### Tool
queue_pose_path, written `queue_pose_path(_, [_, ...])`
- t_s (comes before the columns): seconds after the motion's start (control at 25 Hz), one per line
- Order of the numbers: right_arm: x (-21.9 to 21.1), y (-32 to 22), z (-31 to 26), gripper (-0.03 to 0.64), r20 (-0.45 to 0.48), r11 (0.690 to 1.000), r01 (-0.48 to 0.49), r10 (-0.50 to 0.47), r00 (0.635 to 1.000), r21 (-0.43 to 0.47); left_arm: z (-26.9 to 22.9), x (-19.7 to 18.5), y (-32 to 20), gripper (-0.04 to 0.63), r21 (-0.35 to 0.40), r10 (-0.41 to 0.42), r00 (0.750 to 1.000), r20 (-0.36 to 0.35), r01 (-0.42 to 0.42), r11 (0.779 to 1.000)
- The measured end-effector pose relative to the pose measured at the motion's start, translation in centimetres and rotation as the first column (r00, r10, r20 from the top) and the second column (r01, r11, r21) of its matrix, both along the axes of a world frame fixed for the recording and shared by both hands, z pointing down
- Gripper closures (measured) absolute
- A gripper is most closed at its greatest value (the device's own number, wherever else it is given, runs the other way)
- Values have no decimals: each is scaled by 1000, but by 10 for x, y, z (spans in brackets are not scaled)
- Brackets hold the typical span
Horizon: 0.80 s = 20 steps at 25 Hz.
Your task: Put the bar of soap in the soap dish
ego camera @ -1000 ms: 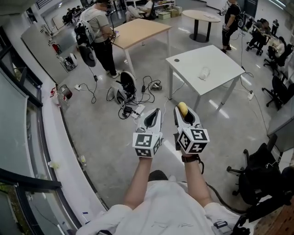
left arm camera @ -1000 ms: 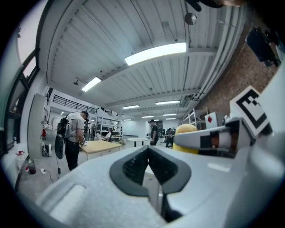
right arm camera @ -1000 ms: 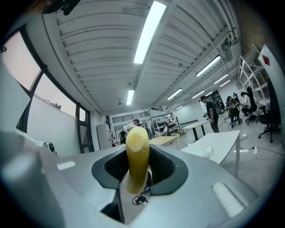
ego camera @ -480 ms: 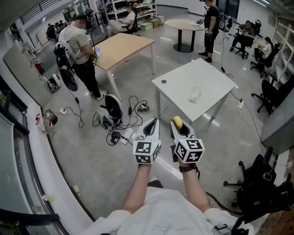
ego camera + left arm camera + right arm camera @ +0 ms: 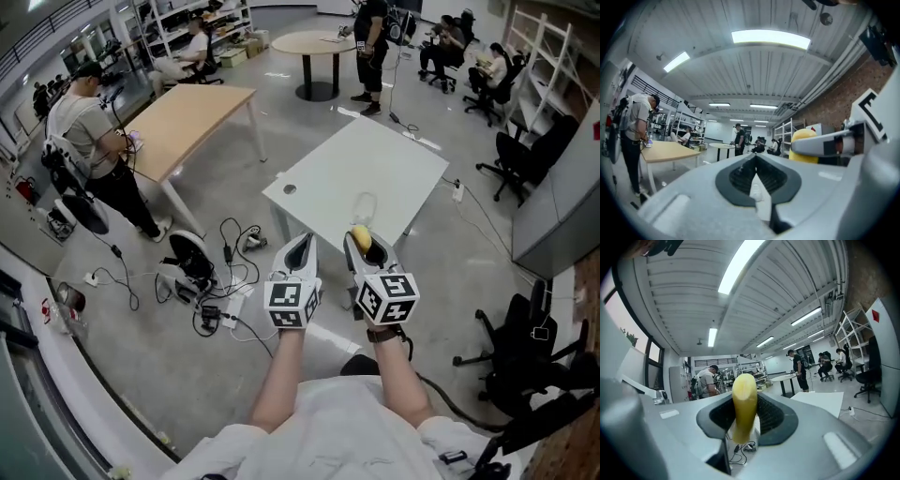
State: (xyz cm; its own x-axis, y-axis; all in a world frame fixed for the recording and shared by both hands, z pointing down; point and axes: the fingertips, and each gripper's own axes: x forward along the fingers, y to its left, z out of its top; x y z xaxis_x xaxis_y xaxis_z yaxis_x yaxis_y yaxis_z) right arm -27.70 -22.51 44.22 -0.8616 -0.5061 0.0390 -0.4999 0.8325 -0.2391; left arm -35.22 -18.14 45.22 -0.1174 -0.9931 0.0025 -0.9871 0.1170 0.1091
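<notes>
My right gripper is shut on a yellow bar of soap, which stands on end between its jaws. The right gripper view shows the soap upright in the grip of that gripper. My left gripper is held level beside it, shut with nothing in it; in the left gripper view its jaws meet and the soap shows at the right. Just ahead stands a white table with a pale, see-through soap dish near its front edge.
A wooden table and a person stand at the left, a round table farther back. Cables and gear lie on the floor front left. Office chairs stand at the right, one close by.
Both grippers have travelled together toward the white table, which now lies right in front of them. The soap has stayed in the right gripper's jaws.
</notes>
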Motion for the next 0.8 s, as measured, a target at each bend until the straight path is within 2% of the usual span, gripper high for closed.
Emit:
queue_pose_path(0.2, [-13,-87,15,499,-2,999,-34,34,999,-25,-1,-15,-88,595,13,33,999,28,-34,999])
queue_pose_path(0.44, [-13,-202,-28,499,54,998,-57,55,997,41,-33,-15,-196,595,51,51,995,84,-56,997])
queue_pose_path(0.6, [-1,-253,-28,499,57,997,-52,49,997,61,-27,-8,-248,595,51,46,995,91,-50,997])
queue_pose_path(0.68, [5,-280,-11,499,63,998,-61,60,996,14,-13,-5,-268,595,21,49,994,93,-51,998])
queue_pose_path(0.8, [7,-312,30,499,46,989,-72,79,996,-126,19,-8,-286,595,-48,53,997,59,-50,998])
